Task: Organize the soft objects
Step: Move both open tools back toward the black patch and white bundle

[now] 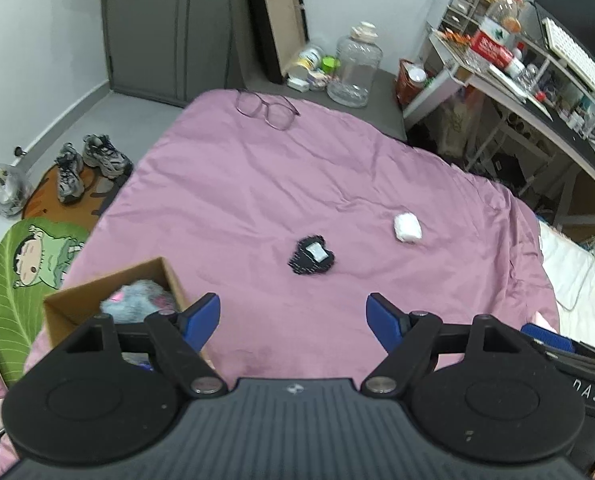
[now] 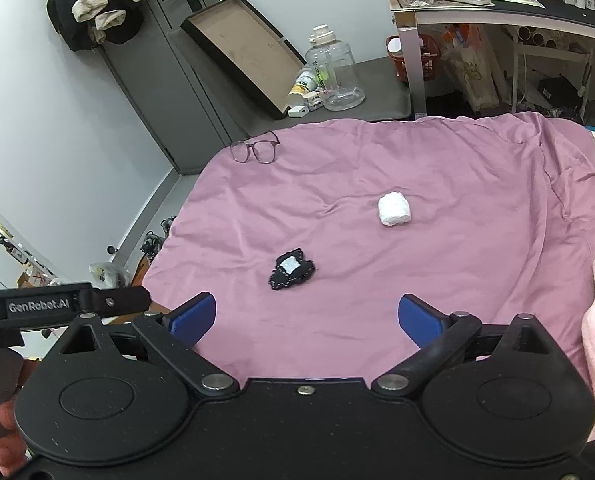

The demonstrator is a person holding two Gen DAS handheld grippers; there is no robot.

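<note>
A: How far along does the tidying look?

B: Partly done, I'd say. The cardboard box (image 1: 109,300) at the near left corner of the pink bedspread (image 1: 237,184) already holds one fluffy grey toy (image 1: 137,300). Two soft things lie out on the bedspread: a black pouch (image 1: 311,261) with a white label, and a white bundle (image 1: 407,229) farther off to its right, well apart from it.

A: And the tongs?

B: Both wide and empty. The left gripper (image 1: 293,318) hovers above the bedspread just beside the box, with the pouch ahead of it. The right gripper (image 2: 306,320) hovers level with it, the pouch also ahead.

A: Count it for me.

B: One box, one toy inside, two loose items left. One pair of glasses (image 1: 267,110) sits at the far edge; not soft, so probably not part of the job.
</note>
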